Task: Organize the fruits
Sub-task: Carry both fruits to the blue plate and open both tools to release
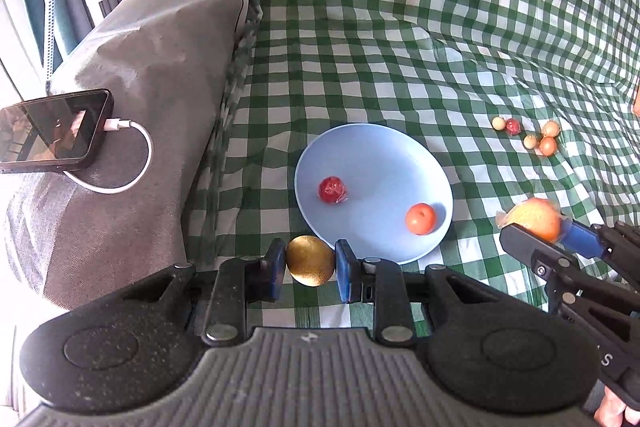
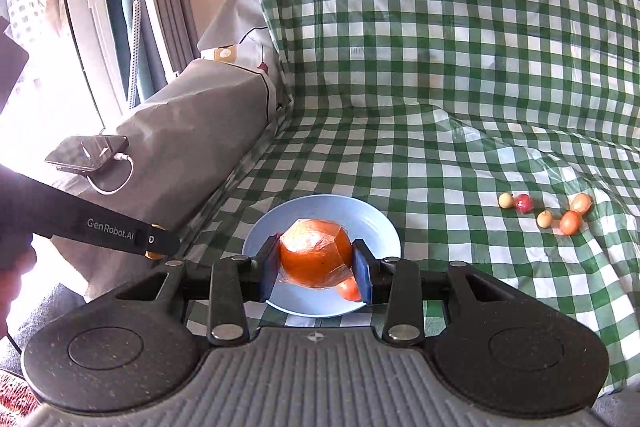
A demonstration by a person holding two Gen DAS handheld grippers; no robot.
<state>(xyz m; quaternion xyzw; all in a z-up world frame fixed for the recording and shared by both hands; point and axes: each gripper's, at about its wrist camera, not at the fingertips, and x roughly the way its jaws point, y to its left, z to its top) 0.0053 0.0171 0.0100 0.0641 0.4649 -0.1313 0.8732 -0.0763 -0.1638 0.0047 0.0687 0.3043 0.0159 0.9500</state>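
My left gripper (image 1: 310, 269) is shut on a golden round fruit (image 1: 310, 261), just off the near-left rim of the light blue plate (image 1: 380, 163). On that plate lie a red wrapped fruit (image 1: 332, 189) and a small orange fruit (image 1: 420, 218). My right gripper (image 2: 316, 267) is shut on a large orange fruit in clear wrap (image 2: 314, 253), held over the plate (image 2: 372, 223). A small orange fruit (image 2: 349, 289) peeks out below it. In the left wrist view the right gripper (image 1: 536, 227) holds the large fruit (image 1: 534, 217) right of the plate.
Several small fruits (image 1: 528, 135) (image 2: 546, 213) lie in a cluster on the green checked cloth (image 1: 400, 47), right of the plate. A grey cushioned armrest (image 1: 152, 87) on the left carries a phone (image 1: 52, 131) with a white cable. The left gripper's arm (image 2: 100, 229) crosses the right wrist view.
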